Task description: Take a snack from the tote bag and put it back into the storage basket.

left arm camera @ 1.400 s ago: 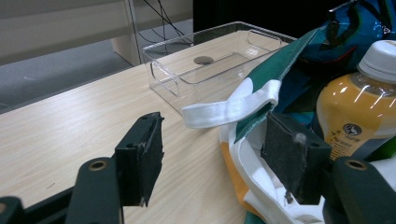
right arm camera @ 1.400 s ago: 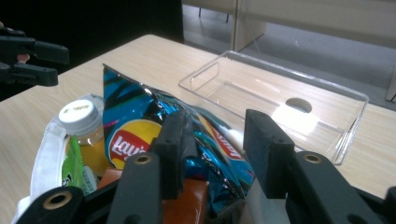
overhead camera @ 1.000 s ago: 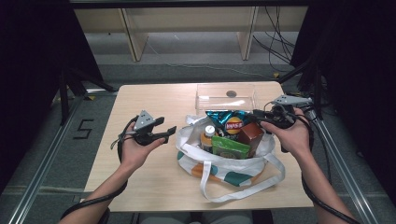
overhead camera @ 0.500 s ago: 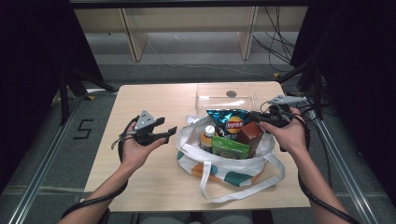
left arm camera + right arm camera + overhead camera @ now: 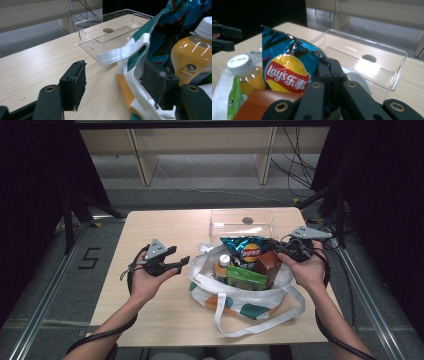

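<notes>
With right claw point(image 5: 329, 75) just closed on the crinkly blue foil chip bag point(image 5: 287, 67) standing in the white-and-green cloth tote point(image 5: 240, 295), lift straight up slowly, left claw point(image 5: 117, 85) wide beside the tote rim to steady it.

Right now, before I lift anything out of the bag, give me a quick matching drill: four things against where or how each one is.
Things:
1. chip bag
2. juice bottle
3. clear tray
4. left gripper

States:
A. empty, behind the tote bag
B. jaws apart, beside the tote bag
C. pinched by the right gripper
D. upright in the tote bag, white cap

Pairs: 1-C, 2-D, 3-A, 4-B
</notes>
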